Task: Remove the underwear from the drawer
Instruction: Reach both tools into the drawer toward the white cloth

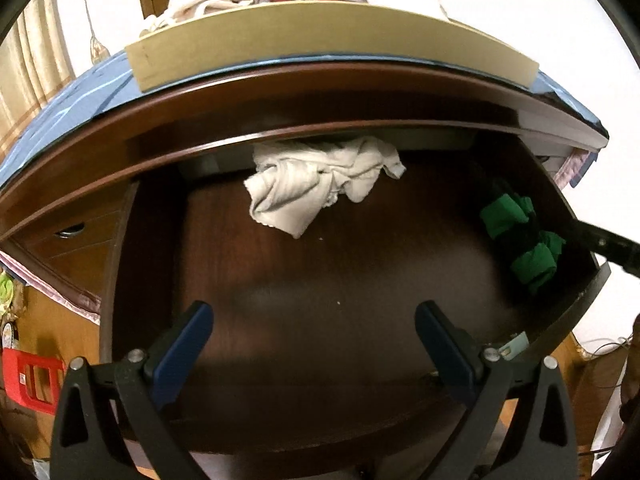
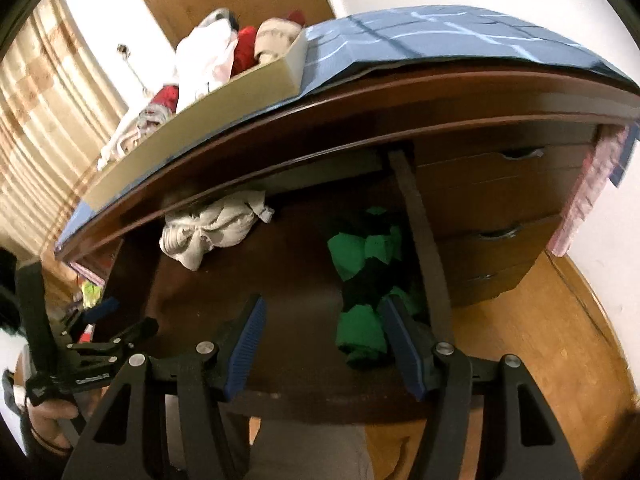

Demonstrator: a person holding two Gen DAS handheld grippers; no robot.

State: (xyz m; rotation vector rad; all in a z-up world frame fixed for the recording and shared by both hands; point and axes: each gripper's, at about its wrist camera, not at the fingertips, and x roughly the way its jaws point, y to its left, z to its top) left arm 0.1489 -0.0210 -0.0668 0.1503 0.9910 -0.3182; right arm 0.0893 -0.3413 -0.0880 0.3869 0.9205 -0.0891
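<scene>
Holding white underwear (image 1: 320, 184), green underwear (image 1: 520, 236), open drawer (image 1: 320, 280)

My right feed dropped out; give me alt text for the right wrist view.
The open right gripper hovers above an open wooden drawer, its fingers empty. A green-and-black garment lies just ahead, a crumpled white one at the back left.

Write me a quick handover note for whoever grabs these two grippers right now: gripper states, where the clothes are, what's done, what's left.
Left gripper: open, empty, over the open dark wooden drawer.
Right gripper: open, empty, just short of the green-and-black underwear at the drawer's right side.
Crumpled white garment lies at the back.
Done: several garments already sit in the beige cardboard box on top.
Left: lift out both remaining pieces.
</scene>
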